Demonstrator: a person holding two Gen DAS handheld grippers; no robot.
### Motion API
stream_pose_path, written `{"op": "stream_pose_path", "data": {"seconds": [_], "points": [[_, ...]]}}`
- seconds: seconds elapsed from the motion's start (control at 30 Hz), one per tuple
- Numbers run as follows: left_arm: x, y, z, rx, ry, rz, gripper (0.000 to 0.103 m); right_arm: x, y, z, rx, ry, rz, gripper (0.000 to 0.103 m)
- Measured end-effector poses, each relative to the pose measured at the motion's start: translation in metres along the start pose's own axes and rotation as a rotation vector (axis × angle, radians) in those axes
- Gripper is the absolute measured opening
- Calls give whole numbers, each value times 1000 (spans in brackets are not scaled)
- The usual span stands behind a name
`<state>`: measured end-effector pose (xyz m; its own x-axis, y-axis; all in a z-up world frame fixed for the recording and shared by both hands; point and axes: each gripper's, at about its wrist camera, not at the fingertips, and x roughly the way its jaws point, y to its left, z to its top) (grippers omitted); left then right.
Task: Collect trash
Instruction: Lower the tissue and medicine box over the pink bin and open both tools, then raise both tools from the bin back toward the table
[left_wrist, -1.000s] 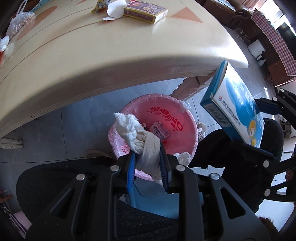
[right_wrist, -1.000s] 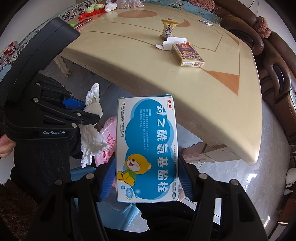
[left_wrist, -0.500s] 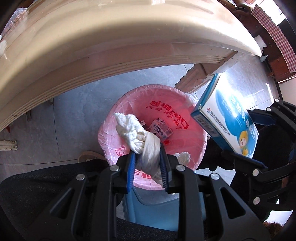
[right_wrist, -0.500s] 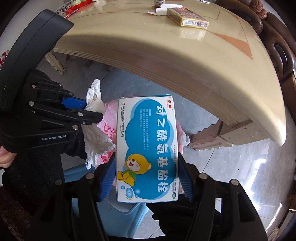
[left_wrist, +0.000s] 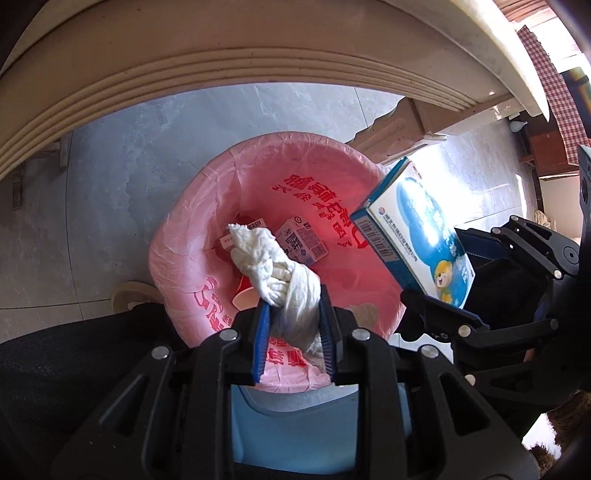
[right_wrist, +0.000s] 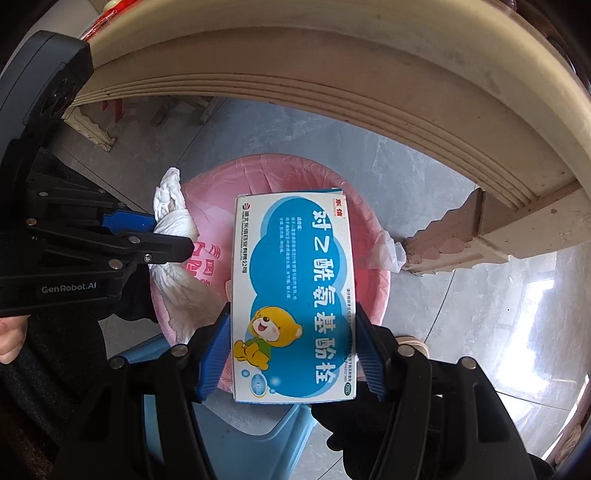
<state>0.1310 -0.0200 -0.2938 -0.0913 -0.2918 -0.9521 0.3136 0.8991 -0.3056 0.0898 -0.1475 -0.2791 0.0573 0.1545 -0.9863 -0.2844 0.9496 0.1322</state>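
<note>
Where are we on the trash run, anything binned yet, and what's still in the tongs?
Done: a small carton and a red paper cup already lie in the pink-lined bin. In hand: the left tongs grip a wad of tissue over the bin; the right tongs clamp a blue medicine box over it. Left: release both. The tabletop isn't in view now, so I can't tell what remains there.

Below both grippers: bin (left_wrist: 192, 236), beside the table's edge (left_wrist: 258, 70).
In bin: carton (left_wrist: 301, 245), cup (left_wrist: 246, 295).
Right of tissue wad (left_wrist: 280, 273): box (left_wrist: 417, 236).
</note>
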Motion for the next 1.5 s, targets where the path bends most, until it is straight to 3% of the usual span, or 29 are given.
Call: {"op": "stream_pose_path", "data": {"seconds": [0.13, 0.4, 0.53, 0.67, 0.77, 1.3, 1.5], "points": [[12, 2, 3, -9, 38, -32, 24, 2, 0, 2, 3, 28, 22, 60], [25, 7, 8, -27, 80, -12, 28, 8, -5, 5, 22, 65, 40, 60], [28, 8, 9, -35, 85, 25, 38, 13, -4, 6, 17, 77, 45, 60], [31, 14, 11, -50, 95, 44, 58, 17, -2, 8, 5, 75, 49, 61], [28, 16, 11, -61, 80, 58, 62, 19, 0, 9, -4, 71, 36, 81], [27, 23, 10, -87, 85, 60, 66, 24, 4, 9, -3, 87, 69, 81], [-1, 23, 4, -105, 70, 32, 66, 9, 13, 6, -30, 88, 93, 81]]}}
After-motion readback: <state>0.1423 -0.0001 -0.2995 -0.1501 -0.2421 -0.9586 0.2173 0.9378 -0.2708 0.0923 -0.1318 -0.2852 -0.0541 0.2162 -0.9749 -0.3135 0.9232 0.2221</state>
